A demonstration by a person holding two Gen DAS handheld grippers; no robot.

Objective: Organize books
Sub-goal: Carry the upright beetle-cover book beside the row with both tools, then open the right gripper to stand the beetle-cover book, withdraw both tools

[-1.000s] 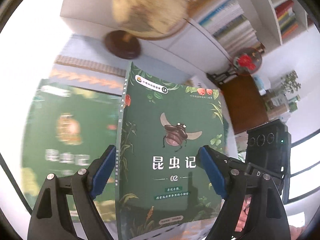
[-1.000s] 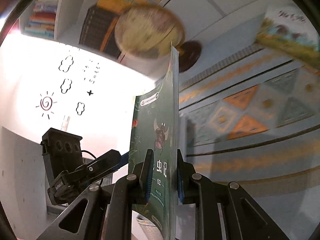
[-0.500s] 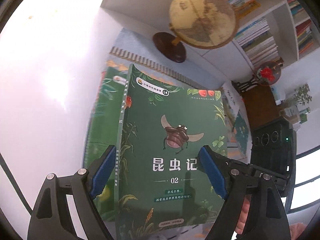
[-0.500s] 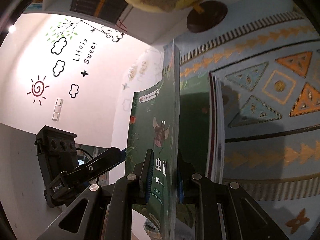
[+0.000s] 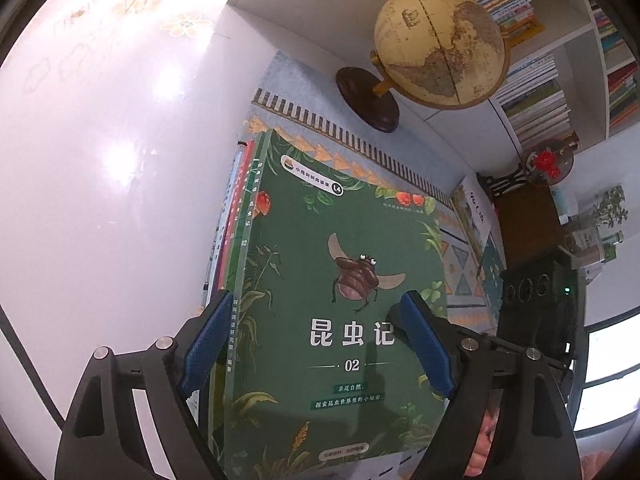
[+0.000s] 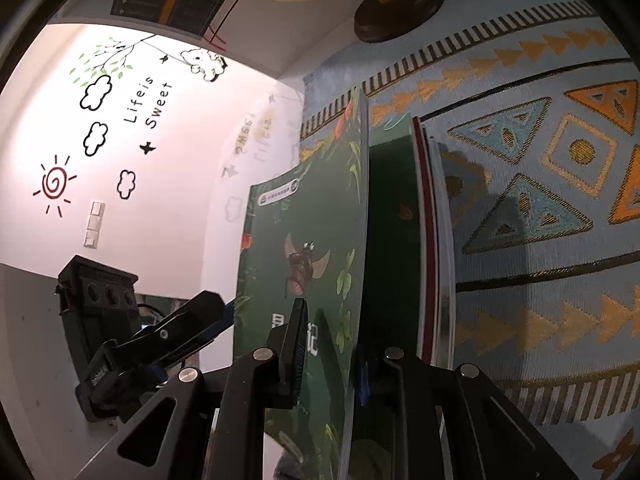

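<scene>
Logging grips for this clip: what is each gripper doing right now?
Left gripper: open, its jaws either side of the green insect book, not pressing it.
Right gripper: shut on the green insect book's edge.

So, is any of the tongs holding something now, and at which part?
Yes: the right tongs pinch the green insect book across its thickness at its open edge near the bottom. The left tongs straddle its width; contact cannot be told.

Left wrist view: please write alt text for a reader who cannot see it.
A green insect book fills the view, over a stack of books on a patterned cloth. The left gripper is open, one finger on each side. A globe stands behind.
</scene>
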